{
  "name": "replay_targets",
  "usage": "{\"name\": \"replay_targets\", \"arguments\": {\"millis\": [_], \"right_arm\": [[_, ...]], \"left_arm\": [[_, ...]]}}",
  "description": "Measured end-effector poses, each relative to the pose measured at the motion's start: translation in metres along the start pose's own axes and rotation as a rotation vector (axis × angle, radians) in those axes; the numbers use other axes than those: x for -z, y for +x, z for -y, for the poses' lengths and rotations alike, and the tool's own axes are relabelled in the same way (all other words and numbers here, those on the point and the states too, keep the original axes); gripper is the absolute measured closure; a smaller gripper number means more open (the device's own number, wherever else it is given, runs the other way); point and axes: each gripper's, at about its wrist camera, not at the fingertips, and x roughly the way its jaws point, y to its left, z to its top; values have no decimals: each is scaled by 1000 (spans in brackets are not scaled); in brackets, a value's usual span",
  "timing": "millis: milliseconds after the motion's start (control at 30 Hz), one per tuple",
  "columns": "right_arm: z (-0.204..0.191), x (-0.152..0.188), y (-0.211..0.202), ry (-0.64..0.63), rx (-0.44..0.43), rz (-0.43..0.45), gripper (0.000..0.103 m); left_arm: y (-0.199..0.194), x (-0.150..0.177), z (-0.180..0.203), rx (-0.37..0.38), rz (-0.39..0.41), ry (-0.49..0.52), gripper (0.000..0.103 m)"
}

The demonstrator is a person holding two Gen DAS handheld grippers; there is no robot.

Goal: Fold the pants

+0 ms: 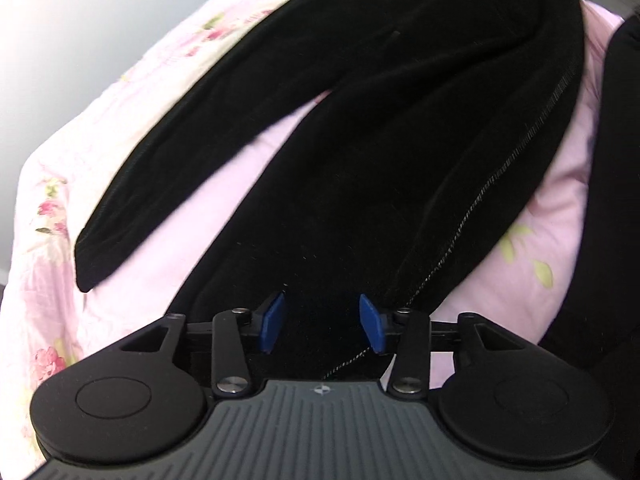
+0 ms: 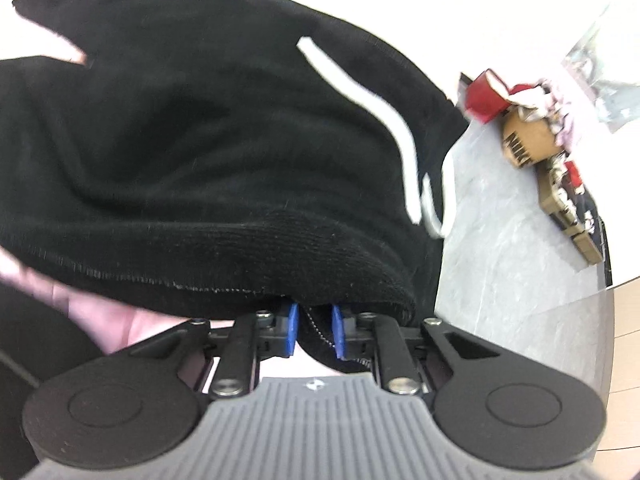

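Right wrist view: our right claw (image 2: 316, 330) has its blue pads pinched on the ribbed hem of the black pants (image 2: 208, 140), which drape away over the pink bedspread (image 2: 132, 324). Our left claw (image 1: 322, 322) stands open with cloth lying between its pads, gripping nothing. We judge the risk to be the thick hem slipping from the right pinch, or the unheld leg (image 1: 192, 140) bunching the fold.
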Motion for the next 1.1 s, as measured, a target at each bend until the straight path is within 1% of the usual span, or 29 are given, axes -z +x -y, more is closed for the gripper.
{"name": "replay_targets", "arguments": {"millis": [33,100,133,167,200,267,333,467,533,667,733,767,800,867,933,967,1033,1067,1100], "right_arm": [[-1,-5,1,-5,16,7,91],[-9,-21,7,-12,49,23,92],[-9,-29,10,-9,64,32,92],[-9,-36,12,-3,75,41,92],[-10,-40,15,4,85,46,92],[-11,-51,22,14,104,56,91],[-17,-65,34,8,111,49,91],[-23,-83,54,-31,116,5,91],[-23,-86,56,-42,117,-5,91],[-24,-90,61,-47,115,-9,91],[-23,-92,64,-49,110,-9,91],[-25,-90,57,-45,106,-9,91],[-20,-91,62,-37,99,-10,91],[-14,-93,67,-26,89,-13,91],[-13,-94,65,-28,88,-16,91],[-11,-95,64,-32,88,-17,91],[-5,-93,60,-23,83,-15,90],[-1,-93,58,-4,72,-14,89],[4,-92,57,27,59,-12,88]], "left_arm": [[2,-2,0,9,-10,13,47],[3,1,5,22,-20,34,46],[4,3,9,30,-23,44,43],[5,4,9,47,-26,50,37],[6,5,9,62,-26,55,35],[7,8,8,67,-25,62,35],[2,14,5,58,-20,61,35],[4,26,-18,57,-45,40,35],[6,32,-29,74,-57,46,33],[15,42,-44,148,-127,73,29],[23,45,-42,162,-164,109,29],[25,50,-39,164,-182,127,28],[32,49,-38,164,-199,135,28],[48,43,-36,151,-242,125,24],[57,37,-33,139,-276,110,24],[58,35,-29,126,-285,120,24],[59,32,-16,103,-280,182,24],[55,33,-4,99,-269,233,26],[53,31,2,80,-259,255,26]]}}
